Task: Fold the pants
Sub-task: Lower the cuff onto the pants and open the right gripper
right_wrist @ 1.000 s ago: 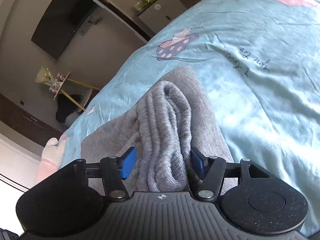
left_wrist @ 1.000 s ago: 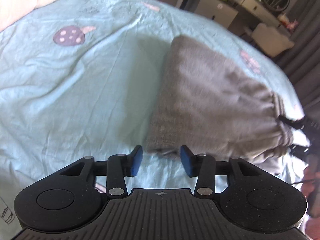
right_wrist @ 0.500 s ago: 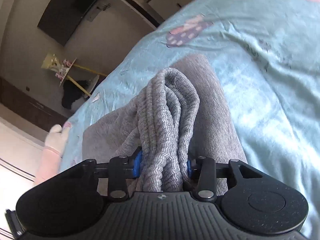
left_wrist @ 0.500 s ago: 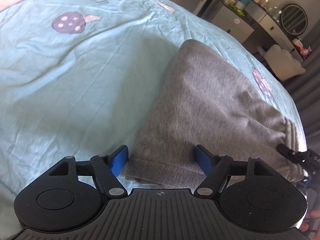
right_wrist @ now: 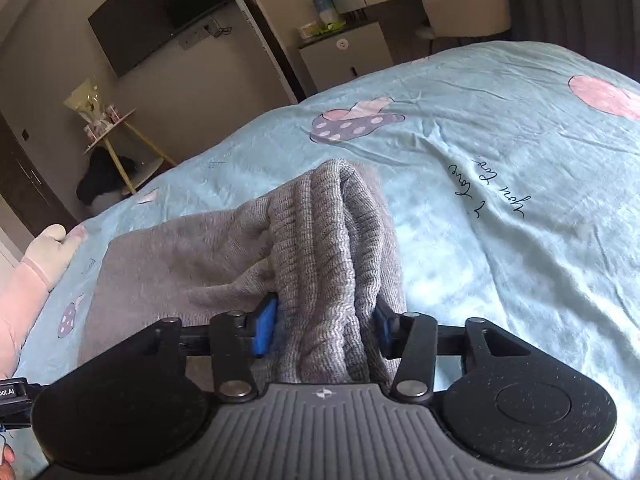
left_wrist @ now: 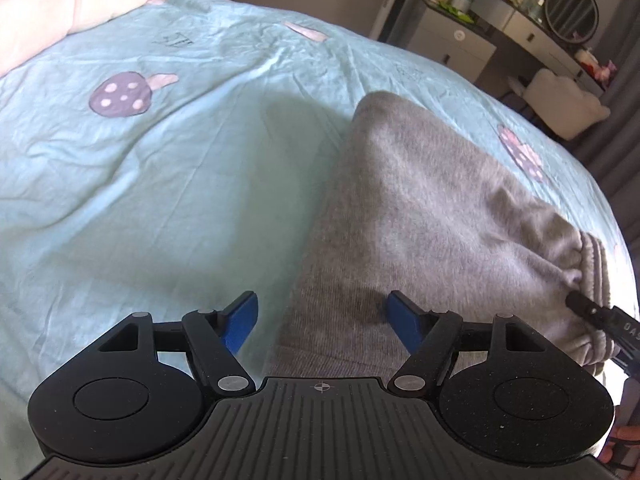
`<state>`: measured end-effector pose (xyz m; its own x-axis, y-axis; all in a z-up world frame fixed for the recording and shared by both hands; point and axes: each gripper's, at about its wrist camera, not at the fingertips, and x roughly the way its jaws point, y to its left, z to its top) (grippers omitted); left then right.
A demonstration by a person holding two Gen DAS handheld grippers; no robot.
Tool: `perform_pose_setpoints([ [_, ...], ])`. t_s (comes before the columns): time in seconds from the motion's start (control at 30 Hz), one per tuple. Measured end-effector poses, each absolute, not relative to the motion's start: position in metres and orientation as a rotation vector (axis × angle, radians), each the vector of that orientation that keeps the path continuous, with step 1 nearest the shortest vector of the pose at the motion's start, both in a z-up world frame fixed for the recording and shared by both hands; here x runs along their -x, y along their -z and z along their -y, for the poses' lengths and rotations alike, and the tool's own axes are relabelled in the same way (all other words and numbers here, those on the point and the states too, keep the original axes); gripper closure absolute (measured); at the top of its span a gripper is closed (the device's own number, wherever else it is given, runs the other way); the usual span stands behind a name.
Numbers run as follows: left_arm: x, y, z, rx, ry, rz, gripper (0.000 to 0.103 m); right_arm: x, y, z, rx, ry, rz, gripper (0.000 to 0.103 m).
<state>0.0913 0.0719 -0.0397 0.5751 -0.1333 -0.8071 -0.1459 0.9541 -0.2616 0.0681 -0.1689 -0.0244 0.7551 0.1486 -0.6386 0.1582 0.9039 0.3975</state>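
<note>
Pants (left_wrist: 420,216), grey knit, lie folded into a thick bundle on the bed (left_wrist: 160,184) with its pale blue mushroom-print sheet. My right gripper (right_wrist: 324,324) has the ribbed waistband end bunched between its jaws, which are easing open, pads just at the fabric's sides. My left gripper (left_wrist: 322,320) sits over the near edge of the bundle, jaws wide but starting to close, one pad over the sheet, one over the cloth. I'd say the fold is nearly made; next I need a firm pinch on both ends to lay it flat and square.
</note>
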Motion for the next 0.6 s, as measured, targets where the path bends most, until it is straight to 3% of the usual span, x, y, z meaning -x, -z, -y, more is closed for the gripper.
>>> perform_pose_setpoints([
  [0.03, -0.092, 0.038, -0.070, 0.301, -0.002, -0.962, 0.026, -0.067, 0.022, 0.172, -0.466, 0.013, -0.731, 0.040],
  [0.1, -0.094, 0.034, -0.067, 0.265, 0.001, -0.950, 0.026, -0.060, 0.011, 0.178, -0.491, 0.037, -0.713, 0.034],
  [0.3, -0.103, 0.026, -0.048, 0.225, 0.021, -0.911, 0.026, -0.029, -0.035, 0.166, -0.398, 0.000, -0.530, 0.035],
  [0.5, -0.104, 0.042, -0.015, 0.156, 0.043, -0.920, 0.021, -0.038, -0.027, 0.109, -0.210, -0.208, -0.606, 0.045],
  [0.6, -0.097, 0.052, 0.001, 0.024, 0.057, -0.907, 0.019, -0.043, -0.005, 0.097, -0.145, -0.163, -0.702, 0.061],
])
